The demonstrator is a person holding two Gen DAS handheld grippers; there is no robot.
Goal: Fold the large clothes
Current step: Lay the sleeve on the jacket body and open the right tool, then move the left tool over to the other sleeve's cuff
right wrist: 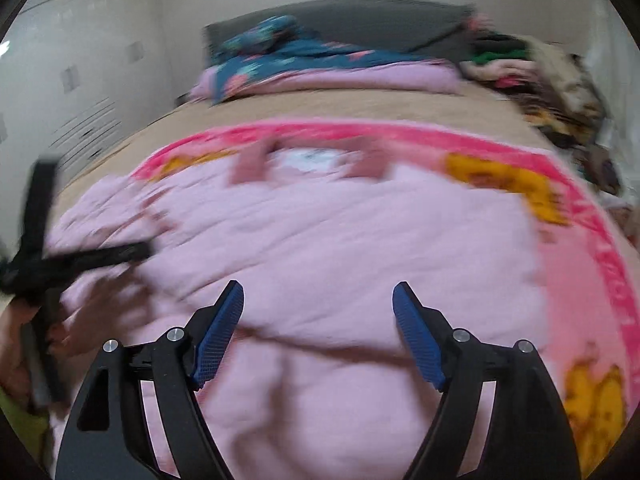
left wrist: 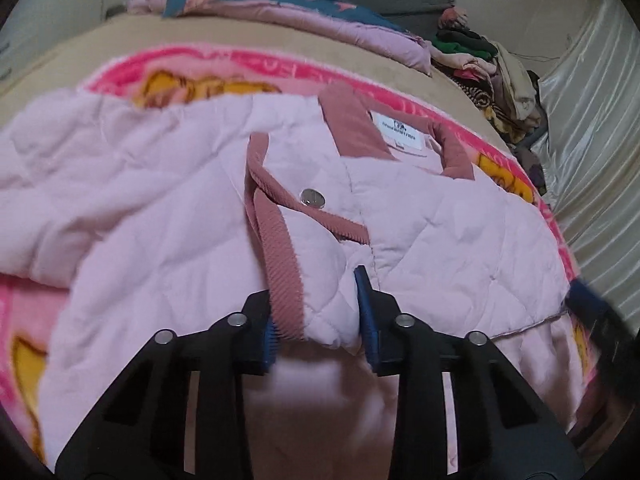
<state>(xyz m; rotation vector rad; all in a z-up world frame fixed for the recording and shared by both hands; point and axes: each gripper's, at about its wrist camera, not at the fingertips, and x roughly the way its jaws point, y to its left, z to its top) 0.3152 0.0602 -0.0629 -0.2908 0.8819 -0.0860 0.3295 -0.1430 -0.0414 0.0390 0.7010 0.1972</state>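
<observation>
The left gripper (left wrist: 320, 312) fingers clench the front edge of the pink jacket (left wrist: 168, 216) lying on the bed (left wrist: 248, 44), the right gripper (right wrist: 318, 332) is released above it, so lift the flap slowly and evenly.

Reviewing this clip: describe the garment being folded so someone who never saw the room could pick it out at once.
On the bed, over the bright pink cartoon blanket, lies the pale pink quilted jacket. The left hand-held gripper pinches its front edge. Only it has dusty-rose ribbed trim, a silver snap and a white neck label.
</observation>
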